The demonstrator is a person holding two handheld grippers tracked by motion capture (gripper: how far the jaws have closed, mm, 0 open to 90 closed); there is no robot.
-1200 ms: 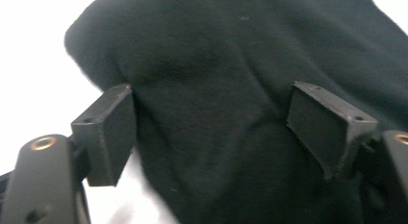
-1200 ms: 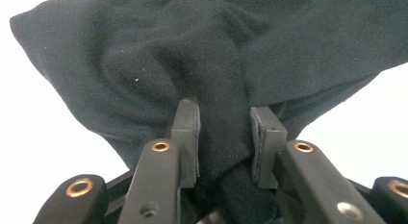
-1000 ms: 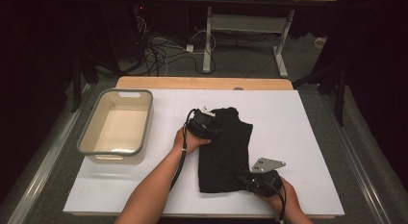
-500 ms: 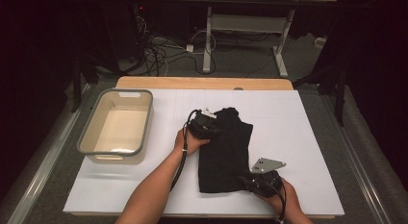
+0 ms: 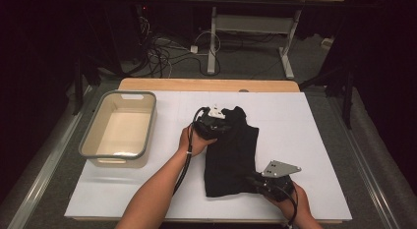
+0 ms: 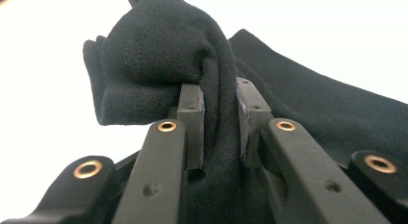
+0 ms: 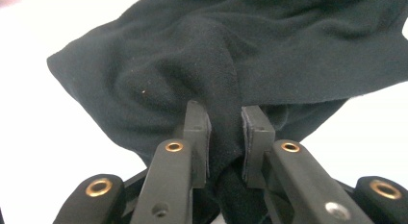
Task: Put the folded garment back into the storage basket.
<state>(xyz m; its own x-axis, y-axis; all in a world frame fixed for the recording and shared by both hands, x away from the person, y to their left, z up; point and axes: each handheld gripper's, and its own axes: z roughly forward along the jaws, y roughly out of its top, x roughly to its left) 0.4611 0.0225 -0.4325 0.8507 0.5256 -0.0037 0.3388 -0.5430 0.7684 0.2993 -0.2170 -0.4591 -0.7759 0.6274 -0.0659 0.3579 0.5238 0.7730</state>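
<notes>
A black garment (image 5: 232,155) lies folded lengthwise on the white table (image 5: 314,130), running from far to near. My left gripper (image 5: 220,126) is shut on its far left corner; in the left gripper view the black garment (image 6: 159,65) bunches between the pads. My right gripper (image 5: 253,180) is shut on the near right corner, and in the right gripper view a fold of the black garment (image 7: 211,70) is pinched between the jaws.
A beige tub (image 5: 120,129) with a grey rim stands on the table's left side. The wooden table edge (image 5: 206,84) runs along the back, with cables and a metal stand on the floor beyond.
The left gripper and the garment's far corner have shifted slightly. The right gripper holds its place.
</notes>
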